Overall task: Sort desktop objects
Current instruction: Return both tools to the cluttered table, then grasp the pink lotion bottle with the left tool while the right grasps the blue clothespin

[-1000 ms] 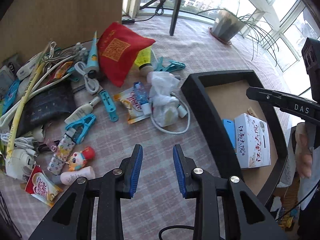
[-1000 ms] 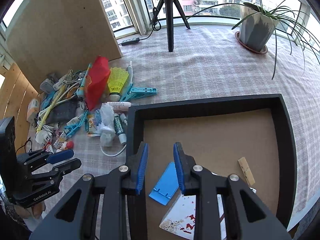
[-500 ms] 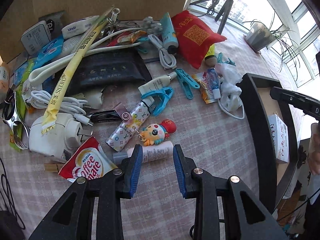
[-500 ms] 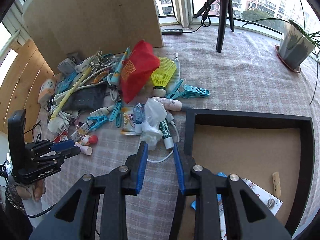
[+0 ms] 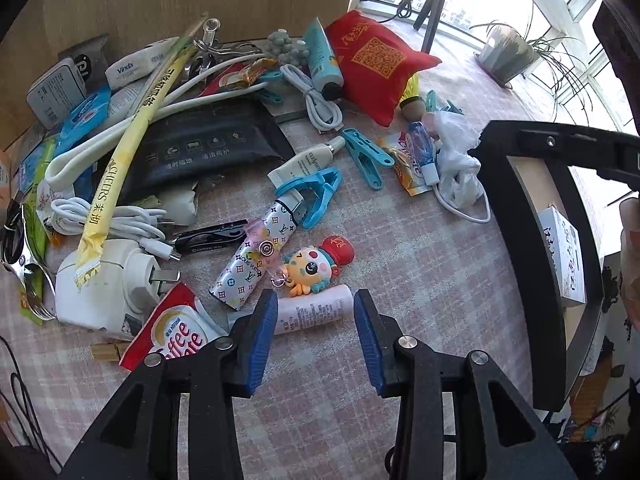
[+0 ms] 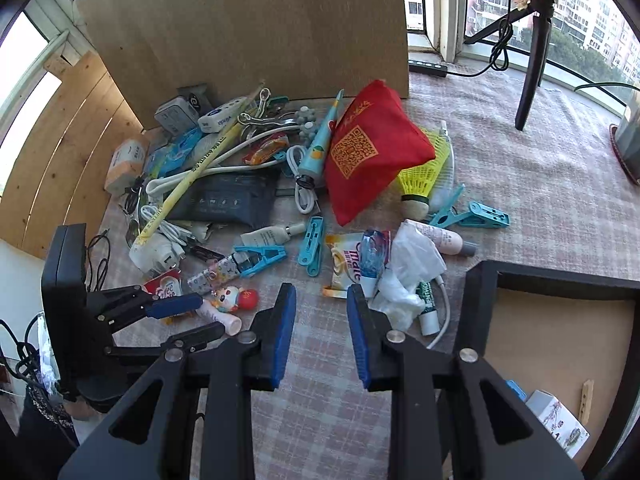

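A heap of small desktop objects lies on the checked cloth. My left gripper [image 5: 314,300] is open, its blue pads on either side of a small pink-white tube [image 5: 314,314] lying flat, just below a cartoon doll keychain [image 5: 316,266]. In the right wrist view the left gripper [image 6: 188,320] stands around the same tube [image 6: 224,318]. My right gripper [image 6: 320,302] is open and empty above bare cloth, near a white plastic bag [image 6: 408,276]. The black sorting tray [image 6: 476,312] holds a white printed box [image 6: 558,424], a blue item and a wooden clothespin.
A red pouch [image 5: 376,60], blue clips [image 5: 316,196], a Coffee-mate sachet [image 5: 176,330], a white charger [image 5: 100,284], cables and a dark pack [image 5: 200,152] crowd the pile. A brown board [image 6: 256,28] stands behind. A tripod [image 6: 532,52] and a plant pot [image 5: 504,52] stand farther back.
My left gripper swung left from the tray to the pile and now brackets the pink-white tube. My right gripper left the tray and came over the cloth, opening slightly wider.
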Demonstrator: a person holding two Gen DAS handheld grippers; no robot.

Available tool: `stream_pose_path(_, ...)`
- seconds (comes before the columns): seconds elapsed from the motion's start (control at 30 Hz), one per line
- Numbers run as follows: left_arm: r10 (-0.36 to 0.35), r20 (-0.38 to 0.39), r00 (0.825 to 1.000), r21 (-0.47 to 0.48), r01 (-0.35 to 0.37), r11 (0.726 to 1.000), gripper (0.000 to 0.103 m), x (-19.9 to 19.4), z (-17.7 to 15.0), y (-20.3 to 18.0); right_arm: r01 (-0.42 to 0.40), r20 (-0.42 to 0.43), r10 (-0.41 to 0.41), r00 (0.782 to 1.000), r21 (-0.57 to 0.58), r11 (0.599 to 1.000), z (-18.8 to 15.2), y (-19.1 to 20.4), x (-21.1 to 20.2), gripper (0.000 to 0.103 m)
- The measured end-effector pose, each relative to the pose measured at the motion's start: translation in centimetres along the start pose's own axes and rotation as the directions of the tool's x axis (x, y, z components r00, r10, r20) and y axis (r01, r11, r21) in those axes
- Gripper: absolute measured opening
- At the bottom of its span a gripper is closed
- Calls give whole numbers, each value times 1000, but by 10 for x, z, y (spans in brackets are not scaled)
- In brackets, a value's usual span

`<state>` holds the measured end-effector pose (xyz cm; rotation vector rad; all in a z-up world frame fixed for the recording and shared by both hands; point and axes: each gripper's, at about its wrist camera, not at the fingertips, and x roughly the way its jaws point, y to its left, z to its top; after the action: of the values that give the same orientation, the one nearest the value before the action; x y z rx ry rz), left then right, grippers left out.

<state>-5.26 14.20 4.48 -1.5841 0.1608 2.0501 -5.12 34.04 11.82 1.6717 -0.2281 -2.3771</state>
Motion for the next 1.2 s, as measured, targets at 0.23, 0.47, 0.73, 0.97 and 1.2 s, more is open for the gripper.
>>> stream_pose_path(0.23,4,-8,1000,30,-3,1000,38,-1,-4,-3,-28,-68,28,997,11,1000,21,12,37,26)
stream_pose_path(0.47,63,-32,997,86,-60,994,40,5,-5,-7,-31,-113,38,993,59,998,37,6,66,26)
stream_pose_path(0.73,55,-57,997,149,-46,988,40,11,-1,-20,-30,-144,41,989,74,997,45,6,84,26)
stream_pose_path(0.97,71,-120,990,232,-42,972,44,23,0,-32,-9,-165,22,986,75,997,48,6,94,26)
stream_pose_path(1.2,76,-142,987,237,-40,971,39,31,-1,-33,21,-172,-9,985,64,998,47,5,96,26)
